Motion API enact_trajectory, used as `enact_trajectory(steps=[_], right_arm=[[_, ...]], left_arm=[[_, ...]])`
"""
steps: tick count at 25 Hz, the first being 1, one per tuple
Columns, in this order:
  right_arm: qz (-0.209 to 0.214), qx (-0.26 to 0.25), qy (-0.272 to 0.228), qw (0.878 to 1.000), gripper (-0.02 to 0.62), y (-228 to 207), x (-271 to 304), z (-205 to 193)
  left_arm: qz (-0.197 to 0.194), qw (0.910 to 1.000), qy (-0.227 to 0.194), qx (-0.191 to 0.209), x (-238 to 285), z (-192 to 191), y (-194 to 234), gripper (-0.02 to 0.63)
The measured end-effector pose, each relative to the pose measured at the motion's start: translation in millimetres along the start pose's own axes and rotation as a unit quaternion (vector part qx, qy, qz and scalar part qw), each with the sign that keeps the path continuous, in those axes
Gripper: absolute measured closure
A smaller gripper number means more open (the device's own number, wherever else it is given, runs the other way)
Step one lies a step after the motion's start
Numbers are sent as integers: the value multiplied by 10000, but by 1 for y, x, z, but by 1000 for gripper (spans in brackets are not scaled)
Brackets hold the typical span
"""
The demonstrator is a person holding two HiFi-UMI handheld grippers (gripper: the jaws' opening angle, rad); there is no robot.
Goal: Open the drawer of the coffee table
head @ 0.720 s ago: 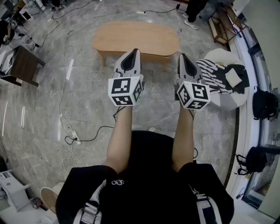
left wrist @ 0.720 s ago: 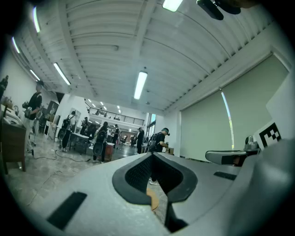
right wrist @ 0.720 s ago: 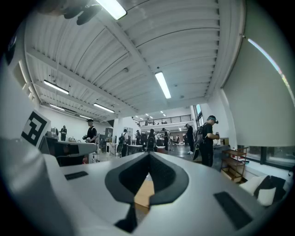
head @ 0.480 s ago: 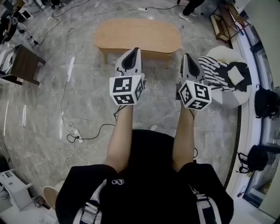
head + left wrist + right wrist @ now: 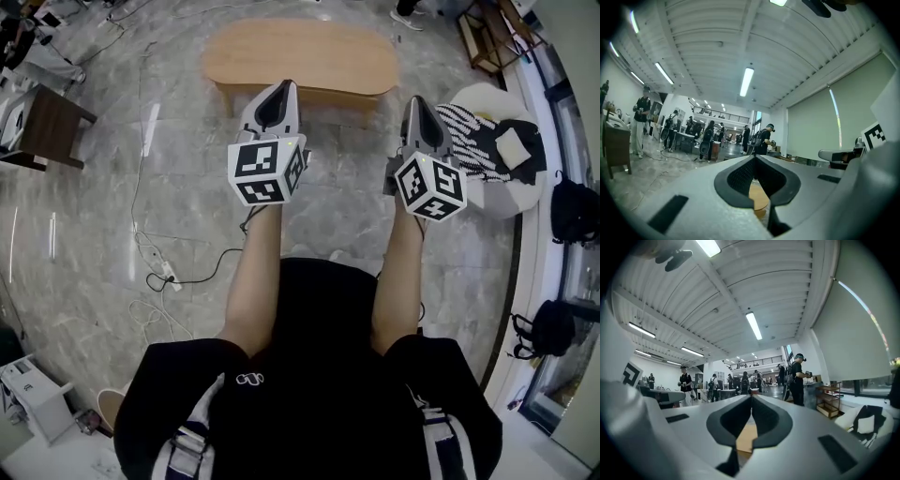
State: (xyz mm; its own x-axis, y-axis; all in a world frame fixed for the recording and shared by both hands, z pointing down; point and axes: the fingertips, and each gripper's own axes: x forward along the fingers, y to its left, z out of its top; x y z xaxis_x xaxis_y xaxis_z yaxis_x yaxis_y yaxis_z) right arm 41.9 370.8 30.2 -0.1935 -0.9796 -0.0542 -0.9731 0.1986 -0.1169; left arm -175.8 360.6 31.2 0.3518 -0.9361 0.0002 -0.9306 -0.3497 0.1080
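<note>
The left gripper [image 5: 284, 89] and right gripper [image 5: 414, 103] point level toward the table [image 5: 300, 52]. Both have their jaws pressed together, with nothing between them.

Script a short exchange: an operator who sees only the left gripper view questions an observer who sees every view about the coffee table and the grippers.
Operator: Where is the coffee table?
Observer: In the head view the coffee table stands on the floor ahead of the left gripper and the right gripper; neither touches it.
Operator: How are the right gripper's jaws?
Observer: In its own view they are together, with nothing between them.
Operator: What is right of the table?
Observer: A white seat with a striped cloth on it.
</note>
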Motion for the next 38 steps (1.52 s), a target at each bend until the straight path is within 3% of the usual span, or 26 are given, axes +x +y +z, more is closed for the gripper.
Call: enact_trajectory(steps=[15,24,38], right_arm=[[-161,-226,6,9996,584,18,9,-1],[-85,-454,-197,9987,583,24,22,3],[-179,-246,-513,9982,583,-37,66,-26]], left_arm=[[26,9993,43,-382,4,-15,48,594],[-59,9982,-256,-546,20,-14,61,594],[-182,9989,-300,-309,96,-49,51,594]])
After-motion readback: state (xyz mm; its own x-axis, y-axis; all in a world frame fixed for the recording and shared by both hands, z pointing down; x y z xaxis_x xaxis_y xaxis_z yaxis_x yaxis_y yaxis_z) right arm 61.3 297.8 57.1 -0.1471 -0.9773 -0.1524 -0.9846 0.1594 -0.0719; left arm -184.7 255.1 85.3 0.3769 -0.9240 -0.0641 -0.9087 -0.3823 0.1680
